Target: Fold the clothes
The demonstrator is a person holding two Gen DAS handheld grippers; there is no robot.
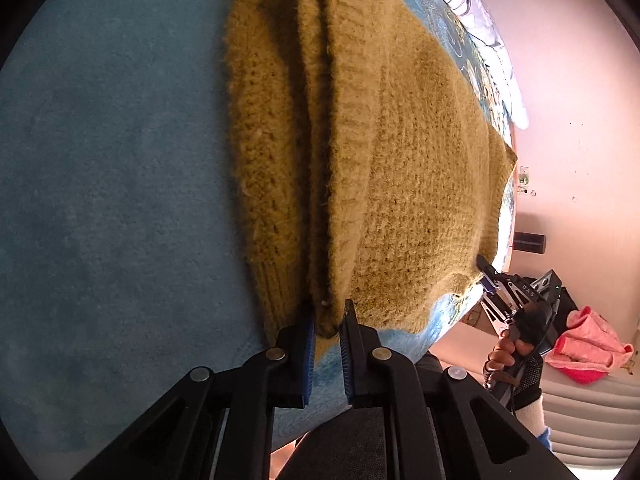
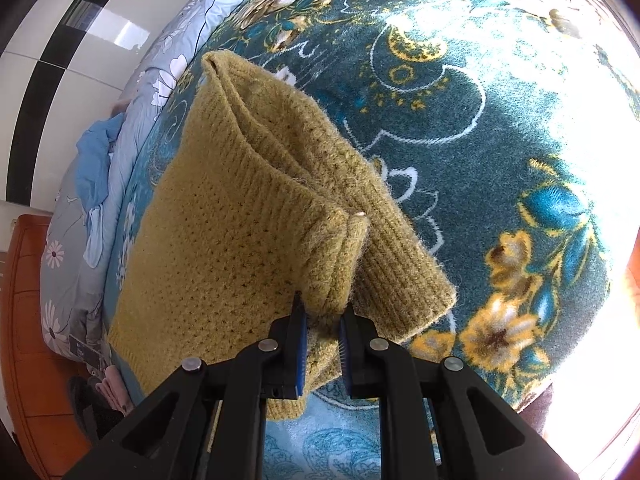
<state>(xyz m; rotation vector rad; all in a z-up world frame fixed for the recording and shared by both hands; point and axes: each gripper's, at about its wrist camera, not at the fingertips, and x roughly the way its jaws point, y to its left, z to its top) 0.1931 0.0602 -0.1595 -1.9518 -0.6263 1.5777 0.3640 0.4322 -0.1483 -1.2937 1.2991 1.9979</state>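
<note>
A mustard-yellow knit sweater (image 1: 400, 160) lies partly folded on a teal blanket (image 1: 100, 160). My left gripper (image 1: 329, 314) is shut on a bunched, ribbed edge of it at the near end, with the knit pinched between the blue pads. In the right wrist view the sweater (image 2: 220, 220) rests on the flowered part of the blanket (image 2: 480, 120), a ribbed sleeve cuff lying to the right. My right gripper (image 2: 323, 308) is shut on a rolled fold of the knit. The left wrist view also shows the right gripper (image 1: 486, 276) at the sweater's far corner, held by a gloved hand (image 1: 516, 360).
A pink cloth (image 1: 588, 340) lies on a pale surface beyond the bed's edge, by the pink wall (image 1: 580, 80). A flowered quilt (image 2: 80, 200) with a blue cloth (image 2: 96, 160) on it runs along the bed's left side, above a wooden frame (image 2: 24, 320).
</note>
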